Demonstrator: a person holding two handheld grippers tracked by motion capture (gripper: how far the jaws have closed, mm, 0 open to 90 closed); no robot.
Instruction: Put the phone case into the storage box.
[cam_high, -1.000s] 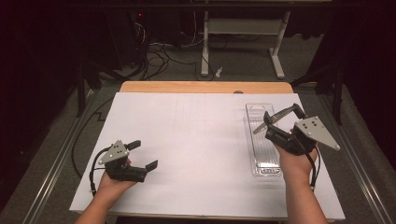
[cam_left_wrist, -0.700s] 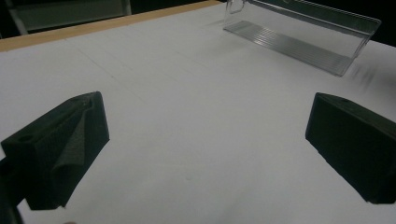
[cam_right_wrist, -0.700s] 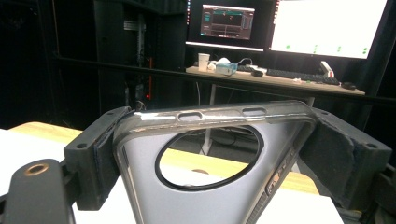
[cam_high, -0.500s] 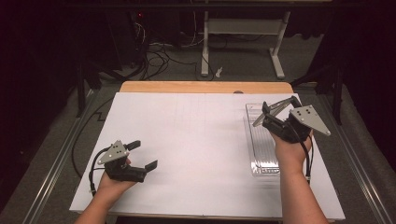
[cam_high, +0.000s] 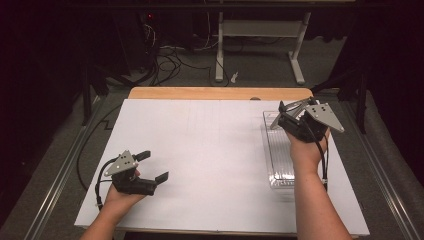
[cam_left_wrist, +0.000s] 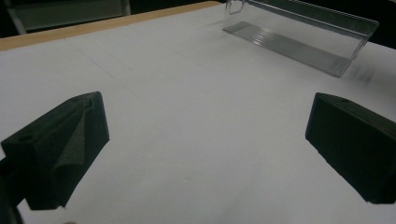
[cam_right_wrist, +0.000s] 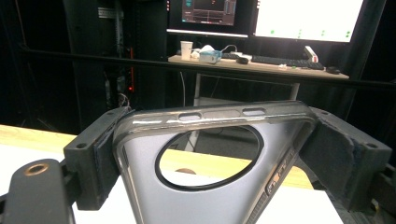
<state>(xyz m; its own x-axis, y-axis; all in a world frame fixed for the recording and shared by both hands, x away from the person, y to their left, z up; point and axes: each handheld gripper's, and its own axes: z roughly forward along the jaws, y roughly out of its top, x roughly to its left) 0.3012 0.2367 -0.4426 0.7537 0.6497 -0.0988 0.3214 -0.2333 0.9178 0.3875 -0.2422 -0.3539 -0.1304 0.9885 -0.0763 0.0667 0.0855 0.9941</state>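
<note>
A grey translucent phone case (cam_right_wrist: 210, 205) with a round camera cutout stands between the pads (cam_right_wrist: 105, 154) of my right gripper (cam_right_wrist: 215, 140), which is shut on its two sides. In the high view that right gripper (cam_high: 295, 111) hovers over the far end of a clear plastic tray (cam_high: 280, 165), with the phone case (cam_high: 279, 120) sticking out to the left. My left gripper (cam_high: 155, 166) rests low at the table's front left, open and holding nothing. In the left gripper view its jaws (cam_left_wrist: 205, 140) stand wide apart over bare white surface, and the clear tray (cam_left_wrist: 299, 32) lies far ahead.
The white table top (cam_high: 210, 150) has a wooden strip (cam_high: 200, 93) along its far edge. Beyond it are a desk frame and cables on the floor. The right gripper view looks out at a desk with monitors (cam_right_wrist: 303, 18).
My right hand has carried the phone case away from the person, from above the tray's middle toward its far end. The left gripper has stayed put.
</note>
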